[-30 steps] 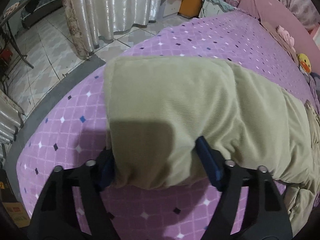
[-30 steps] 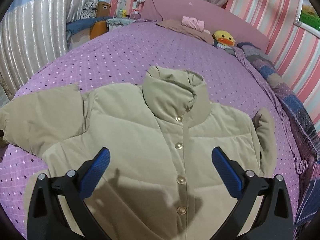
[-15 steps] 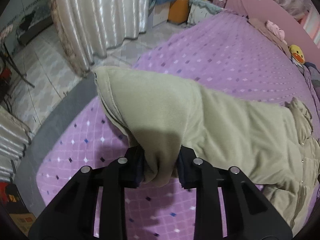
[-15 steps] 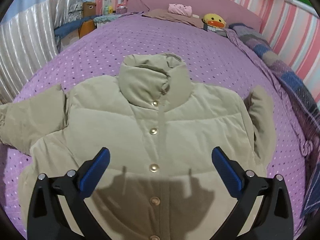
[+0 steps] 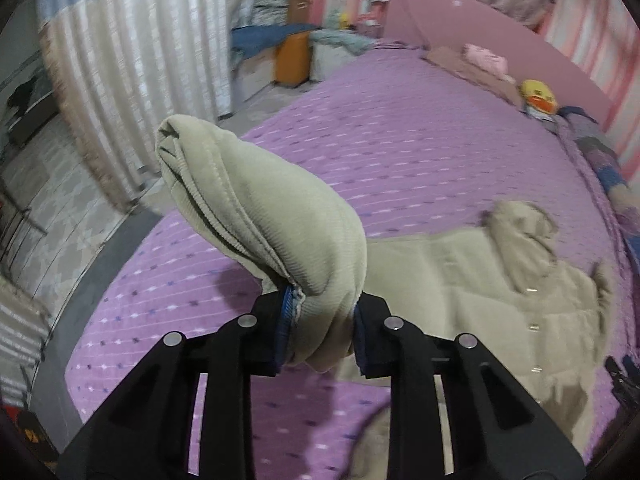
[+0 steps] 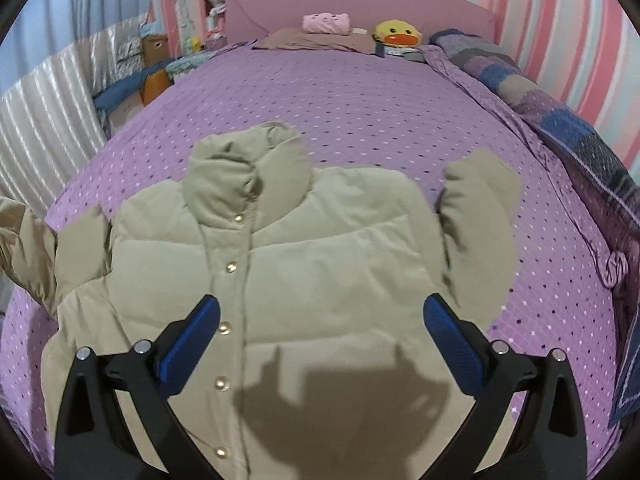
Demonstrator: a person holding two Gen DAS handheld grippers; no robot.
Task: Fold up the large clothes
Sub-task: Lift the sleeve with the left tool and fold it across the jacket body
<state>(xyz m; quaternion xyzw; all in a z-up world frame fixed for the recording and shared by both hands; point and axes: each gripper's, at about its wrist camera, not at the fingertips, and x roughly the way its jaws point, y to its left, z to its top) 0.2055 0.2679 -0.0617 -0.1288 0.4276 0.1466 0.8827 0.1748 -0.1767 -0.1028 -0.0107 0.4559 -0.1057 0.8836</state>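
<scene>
Jacket (image 6: 320, 280) — beige, padded, snap-fronted — lies face up on the purple dotted bedspread (image 6: 360, 100), collar (image 6: 246, 176) toward the pink headboard (image 6: 360, 0). Snaps run down the front placket; the collar stands up, loosely rumpled.

Left gripper (image 5: 320, 332): pads clamped on one sleeve (image 5: 260, 208) near its cuff end, jaws closing a little further on the bunched cloth. Fabric fills the gap between the blue pads completely. The sleeve is lifted clear of the bedspread; its cuff opening sticks up and away from the gripper, toward the curtain (image 5: 140, 80). From the grip the sleeve trails back down to the jacket body, which lies flat at right in the left wrist view. In the right wrist view the same raised sleeve shows at the far left edge, off the bed surface.

Right gripper (image 6: 320, 340): jaws wide apart, nothing between them. It hangs above the lower front of the jacket, its shadow falling on the fabric just below the pads — whether it is close to touching cannot be told. The other sleeve (image 6: 476, 220) lies bent upward beside the jacket body, resting on the bedspread.

Background: pink plush (image 6: 326, 24) and yellow duck toy (image 6: 398, 34) against the headboard, patchwork quilt (image 6: 560, 120) along the bed's far side, orange box (image 5: 292, 60) on the floor beyond the bed.
</scene>
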